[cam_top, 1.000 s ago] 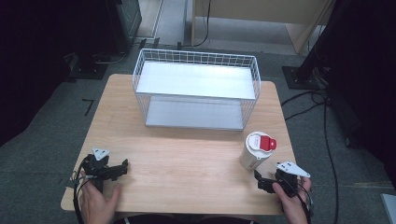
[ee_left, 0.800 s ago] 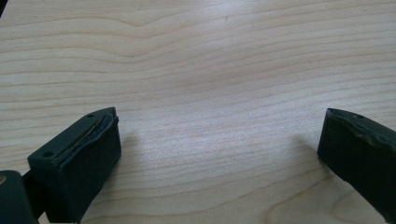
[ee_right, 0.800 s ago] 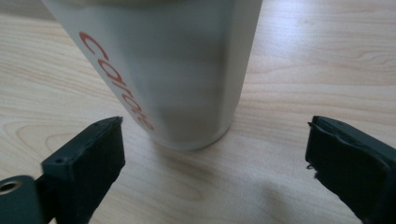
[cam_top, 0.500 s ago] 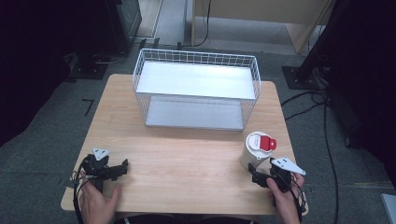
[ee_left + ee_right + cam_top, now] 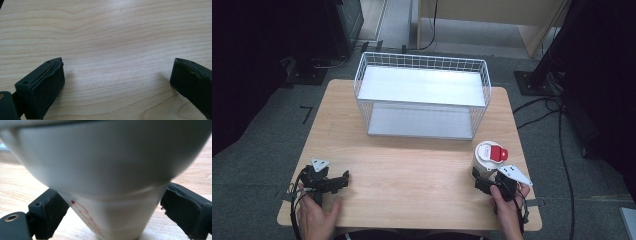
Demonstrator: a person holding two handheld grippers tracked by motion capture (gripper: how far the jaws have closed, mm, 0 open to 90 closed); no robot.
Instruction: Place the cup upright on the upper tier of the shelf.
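At the surface's [image 5: 412, 170] near right corner, the right gripper [image 5: 486, 184] has advanced since a second ago; its jaws, spread wide, now flank the white cup [image 5: 488, 159], not yet clamped. Left gripper [image 5: 343, 180] rests idle, jaws wide

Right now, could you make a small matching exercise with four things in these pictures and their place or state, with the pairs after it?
Things:
1. white cup
2. wire basket
3. left gripper
4. right gripper

Places or states:
a. open over bare wood
b. at the far middle of the table
c. open, jaws either side of the cup's base
d. upright, red patch on lid

Pairs: 1-d, 2-b, 3-a, 4-c
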